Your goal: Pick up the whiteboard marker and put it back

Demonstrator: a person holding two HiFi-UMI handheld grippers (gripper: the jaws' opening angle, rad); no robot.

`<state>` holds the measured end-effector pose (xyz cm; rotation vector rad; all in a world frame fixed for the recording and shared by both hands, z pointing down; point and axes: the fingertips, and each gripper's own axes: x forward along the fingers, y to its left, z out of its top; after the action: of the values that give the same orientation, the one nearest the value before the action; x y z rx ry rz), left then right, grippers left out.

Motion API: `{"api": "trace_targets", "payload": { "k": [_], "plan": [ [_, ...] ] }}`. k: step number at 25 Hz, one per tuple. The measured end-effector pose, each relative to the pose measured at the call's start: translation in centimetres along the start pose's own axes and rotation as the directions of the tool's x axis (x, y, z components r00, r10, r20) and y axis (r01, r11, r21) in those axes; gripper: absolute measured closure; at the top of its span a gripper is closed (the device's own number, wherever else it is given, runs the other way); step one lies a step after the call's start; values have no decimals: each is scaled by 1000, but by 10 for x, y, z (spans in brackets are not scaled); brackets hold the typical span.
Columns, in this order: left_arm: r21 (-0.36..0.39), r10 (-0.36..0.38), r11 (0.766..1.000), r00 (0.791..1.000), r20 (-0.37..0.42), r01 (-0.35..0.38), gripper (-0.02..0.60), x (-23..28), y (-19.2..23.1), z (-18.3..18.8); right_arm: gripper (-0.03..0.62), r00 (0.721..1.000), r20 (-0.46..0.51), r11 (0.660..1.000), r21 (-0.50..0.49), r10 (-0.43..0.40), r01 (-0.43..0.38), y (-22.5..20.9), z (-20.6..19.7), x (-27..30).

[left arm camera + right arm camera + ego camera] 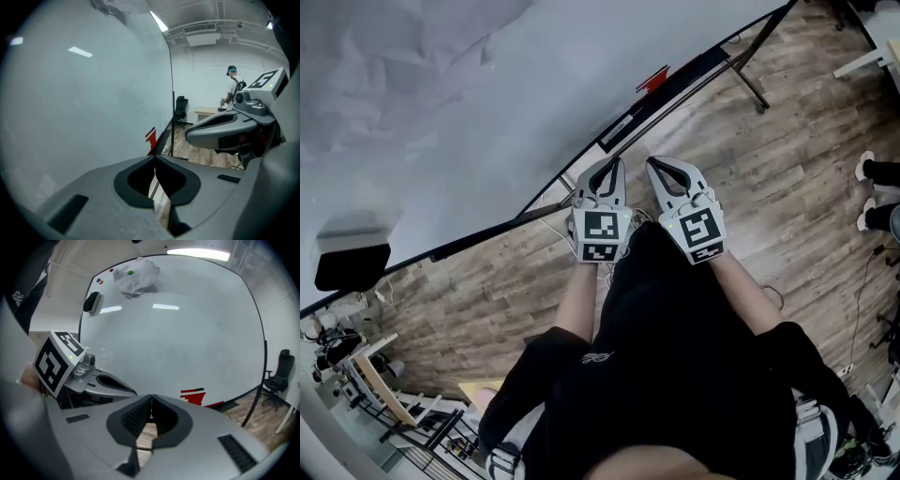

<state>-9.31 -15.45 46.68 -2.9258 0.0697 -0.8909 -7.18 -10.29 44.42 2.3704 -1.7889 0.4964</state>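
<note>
Head view has your left gripper (616, 162) and right gripper (652, 162) side by side in the middle of the frame, both aimed up at the bottom edge of the big white whiteboard with the thin black frame (487, 112). Both sets of jaws are closed tight. In each gripper view the ribbed pads meet at the tips with nothing between them, so you're not holding anything. As for the whiteboard marker, the only candidate is a small red item (652, 78) sitting at the board's lower edge, above and a bit right of your grippers and well apart from them. It's also visible right of centre in the right gripper view (193, 397), but it's too small to say for sure that it's the marker. A black block eraser (91, 301) is stuck to the board at upper left of that view, with a crumpled white sheet (136, 275) beside it. Brown wood-plank floor (787, 169) fills the right side of the head view.
</note>
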Motion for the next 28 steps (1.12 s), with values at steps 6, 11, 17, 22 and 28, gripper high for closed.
{"api": "trace_targets", "payload": {
  "k": [6, 11, 17, 22, 28],
  "plan": [
    [96, 47, 995, 985, -167, -31, 574, 46, 18, -18, 591, 999, -9, 999, 5, 38, -38, -42, -8, 18],
    [164, 72, 986, 956, -285, -26, 574, 82, 18, -23, 591, 998, 2, 997, 36, 64, -64, -80, -10, 33],
    [252, 169, 966, 892, -419, -65, 572, 118, 31, -55, 591, 997, -11, 995, 74, 73, -72, -114, -25, 42],
    [304, 236, 948, 855, -462, -97, 572, 132, 33, -67, 591, 996, -42, 994, 84, 78, -74, -127, -44, 36],
    [345, 250, 937, 803, -540, -59, 500, 147, 33, -87, 591, 995, -54, 995, 66, 80, -76, -136, -51, 32]
  ]
}}
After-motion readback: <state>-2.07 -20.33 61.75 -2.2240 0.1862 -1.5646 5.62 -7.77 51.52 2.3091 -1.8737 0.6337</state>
